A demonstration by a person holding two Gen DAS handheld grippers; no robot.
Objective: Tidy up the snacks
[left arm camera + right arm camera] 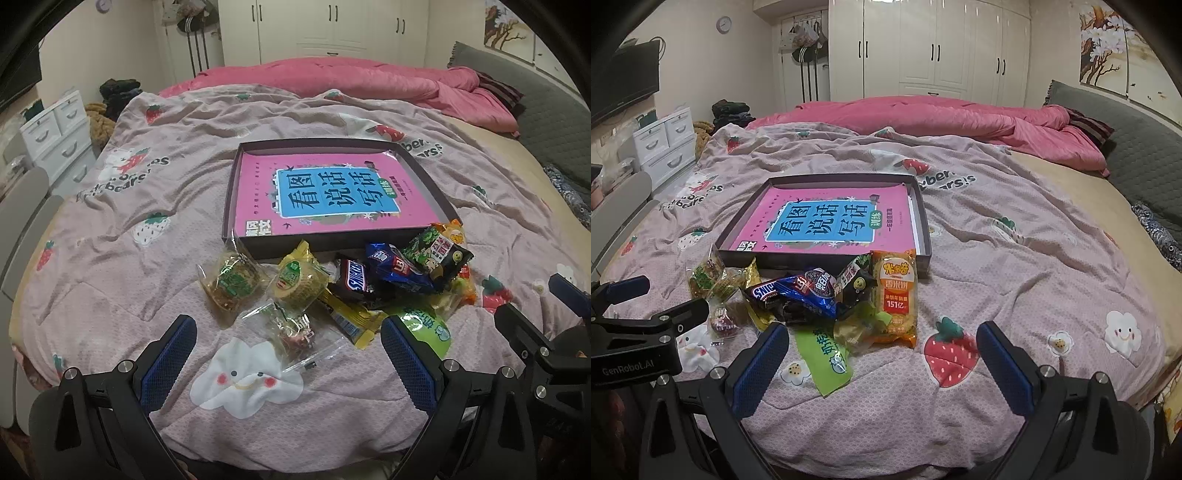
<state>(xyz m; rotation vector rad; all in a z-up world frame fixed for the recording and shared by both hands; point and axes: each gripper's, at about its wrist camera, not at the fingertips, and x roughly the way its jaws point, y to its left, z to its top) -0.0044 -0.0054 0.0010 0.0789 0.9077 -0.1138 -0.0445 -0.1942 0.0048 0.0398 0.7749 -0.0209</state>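
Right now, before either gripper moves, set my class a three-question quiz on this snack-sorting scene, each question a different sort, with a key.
1. True or false: the dark tray already holds some snacks.
2. Multiple choice: the Snickers bar lies (A) inside the tray, (B) in the snack pile in front of the tray, (C) between the left gripper's fingers.
3. Fill in: both the left gripper and the right gripper are ____ and hold nothing.

Key: 1 false, it holds only a pink book; 2 B; 3 open.
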